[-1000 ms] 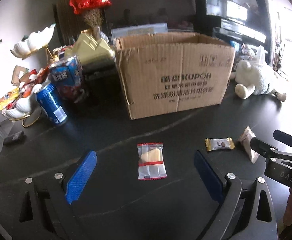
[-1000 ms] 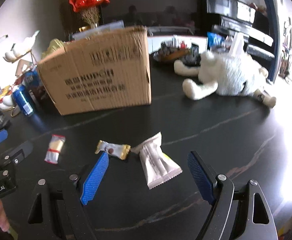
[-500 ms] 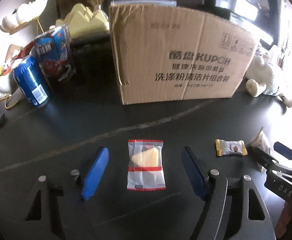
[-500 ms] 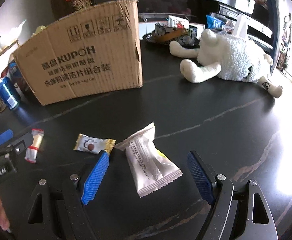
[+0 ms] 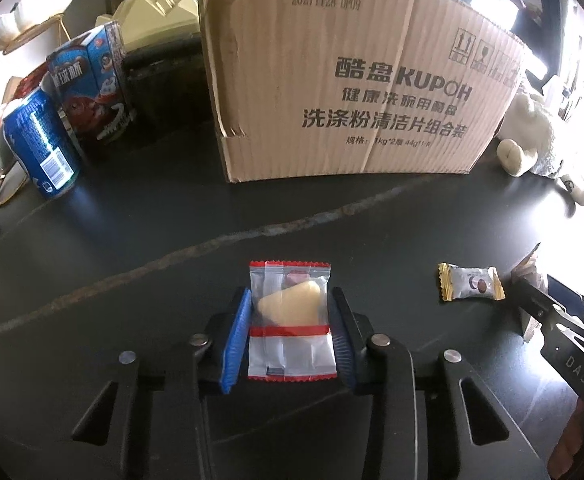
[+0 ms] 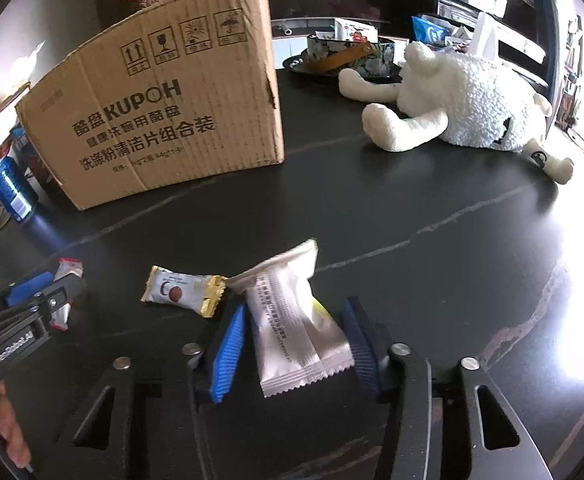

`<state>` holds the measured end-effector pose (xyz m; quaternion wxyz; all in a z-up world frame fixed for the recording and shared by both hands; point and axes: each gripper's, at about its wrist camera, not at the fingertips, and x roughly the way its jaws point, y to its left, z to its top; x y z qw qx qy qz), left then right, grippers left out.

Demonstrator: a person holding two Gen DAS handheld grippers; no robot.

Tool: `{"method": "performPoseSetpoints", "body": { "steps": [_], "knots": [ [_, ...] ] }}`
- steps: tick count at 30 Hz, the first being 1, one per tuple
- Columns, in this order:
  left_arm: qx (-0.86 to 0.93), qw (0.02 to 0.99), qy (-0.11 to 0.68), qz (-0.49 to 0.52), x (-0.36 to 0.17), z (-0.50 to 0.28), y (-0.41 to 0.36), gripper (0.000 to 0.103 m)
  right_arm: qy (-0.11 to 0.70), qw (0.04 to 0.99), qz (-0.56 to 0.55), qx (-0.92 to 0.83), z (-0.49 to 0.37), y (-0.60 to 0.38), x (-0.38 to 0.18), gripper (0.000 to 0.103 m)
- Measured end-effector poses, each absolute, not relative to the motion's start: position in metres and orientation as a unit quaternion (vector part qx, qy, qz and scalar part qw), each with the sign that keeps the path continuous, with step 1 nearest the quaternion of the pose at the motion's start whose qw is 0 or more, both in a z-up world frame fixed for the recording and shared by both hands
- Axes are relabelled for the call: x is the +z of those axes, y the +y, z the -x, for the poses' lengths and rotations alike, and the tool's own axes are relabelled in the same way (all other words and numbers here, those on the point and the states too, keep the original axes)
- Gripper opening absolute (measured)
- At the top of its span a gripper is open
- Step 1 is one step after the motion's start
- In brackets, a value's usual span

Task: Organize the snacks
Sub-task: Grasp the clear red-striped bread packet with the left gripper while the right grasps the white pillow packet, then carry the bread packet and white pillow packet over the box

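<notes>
The main risk is a weak pinch on slippery film. The left hand-held gripper (image 5: 290, 330) has its 2 blue pads touching the long edges of the clear red-trimmed snack packet (image 5: 290, 320), which lies flat on the dark bench (image 5: 132, 240); squeezing the thin wrapper edge-on may only buckle it, and it could slide out on the lift. The right hand-held gripper (image 6: 293, 344) has its left pad against the white pillow-pack snack (image 6: 292, 320), while a narrow gap shows at the right pad, so it looks nearly closed and not yet firmly pinching. That puffy pack may twist or pop free. Its left finger also sits close to the small gold-ended candy (image 6: 184, 290), which could get nudged.

Both hand-held grippers are held low, fingers angled forward and down at the bench, side by side. The open cardboard box (image 5: 351, 92), likely the destination, stands well apart behind them.
</notes>
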<state>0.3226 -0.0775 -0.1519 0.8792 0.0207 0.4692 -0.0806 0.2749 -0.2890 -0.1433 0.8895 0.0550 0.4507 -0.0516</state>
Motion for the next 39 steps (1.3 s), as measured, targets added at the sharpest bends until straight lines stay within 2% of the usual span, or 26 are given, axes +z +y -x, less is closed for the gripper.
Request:
{"method": "performPoseSetpoints", "body": {
  "steps": [6,22,39],
  "knots": [
    [-0.094,0.880,0.465,-0.020,-0.151,-0.320,-0.077,0.034,0.441,0.895,-0.047,-0.046,-0.272,-0.284,-0.138,0.031],
    [-0.116,0.893,0.434,-0.019,-0.113,-0.285,-0.079,0.034,0.414,0.908,-0.062,-0.015,-0.252,-0.272,-0.108,0.031],
    [-0.143,0.923,0.356,-0.017,-0.031,-0.258,-0.076,0.034,0.337,0.939,-0.058,0.025,-0.228,-0.255,-0.038,0.031]
  ]
}}
